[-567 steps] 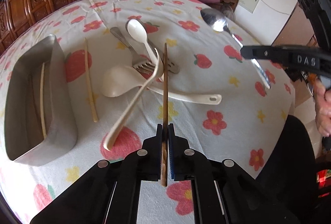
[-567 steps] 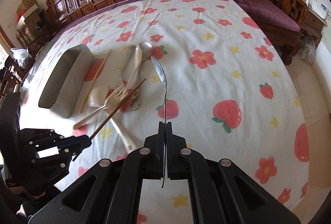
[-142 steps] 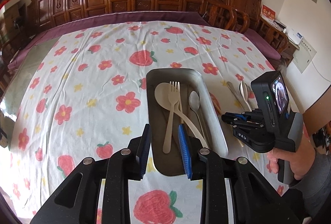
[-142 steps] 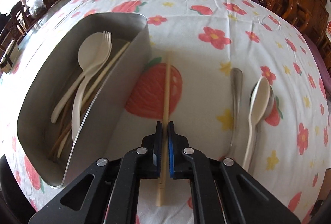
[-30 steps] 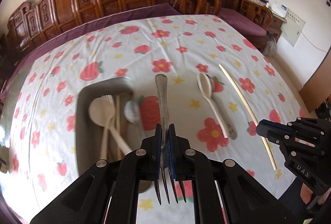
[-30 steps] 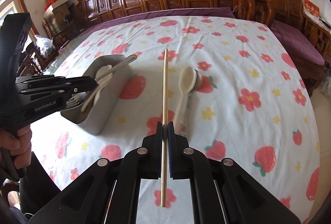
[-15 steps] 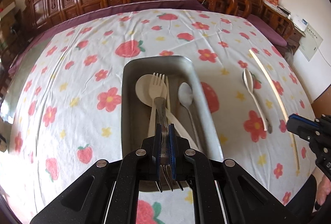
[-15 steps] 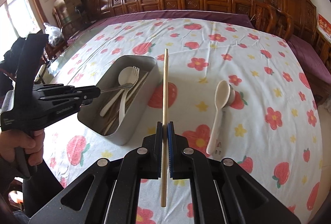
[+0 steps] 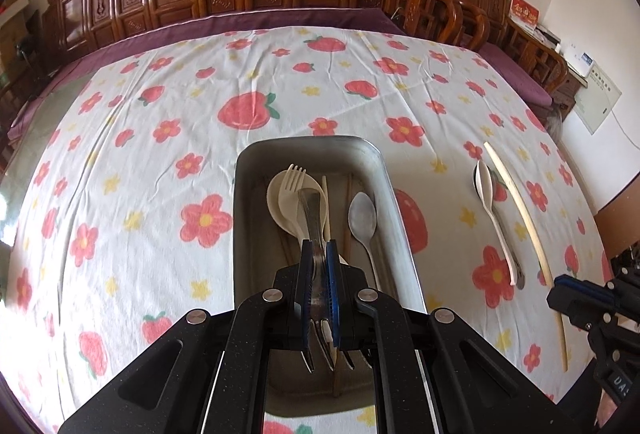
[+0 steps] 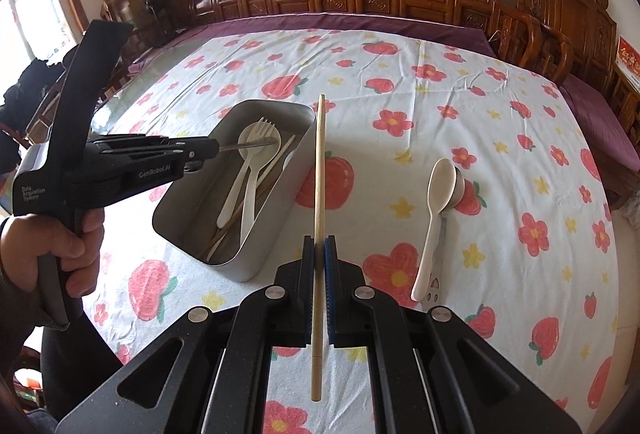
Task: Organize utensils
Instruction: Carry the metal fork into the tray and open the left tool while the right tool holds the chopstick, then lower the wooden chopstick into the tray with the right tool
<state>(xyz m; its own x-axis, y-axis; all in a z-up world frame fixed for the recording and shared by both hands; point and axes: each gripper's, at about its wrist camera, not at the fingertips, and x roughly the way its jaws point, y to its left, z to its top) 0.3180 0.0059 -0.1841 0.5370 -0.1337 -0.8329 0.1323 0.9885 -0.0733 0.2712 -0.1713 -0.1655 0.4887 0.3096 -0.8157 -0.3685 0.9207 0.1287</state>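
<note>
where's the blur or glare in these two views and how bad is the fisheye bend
Left wrist view: sharp; table edge bows strongly, soft sheen on the metal tray wall. Right wrist view: window at the left is blown out, the held chopstick stays crisp, and dark vignette fills the corners.

A rectangular stainless-steel tray [image 9: 390, 189] holds a cream plastic fork [image 9: 295, 179], a cream ladle [image 9: 280, 205], a steel spoon [image 9: 362, 218] and chopsticks. A metal fork [image 9: 314, 218] is gripped above it. A pale wooden chopstick [image 10: 319, 193] is held aloft. A cream spoon [image 10: 434, 218] lies over a steel utensil on the tabletop.
</note>
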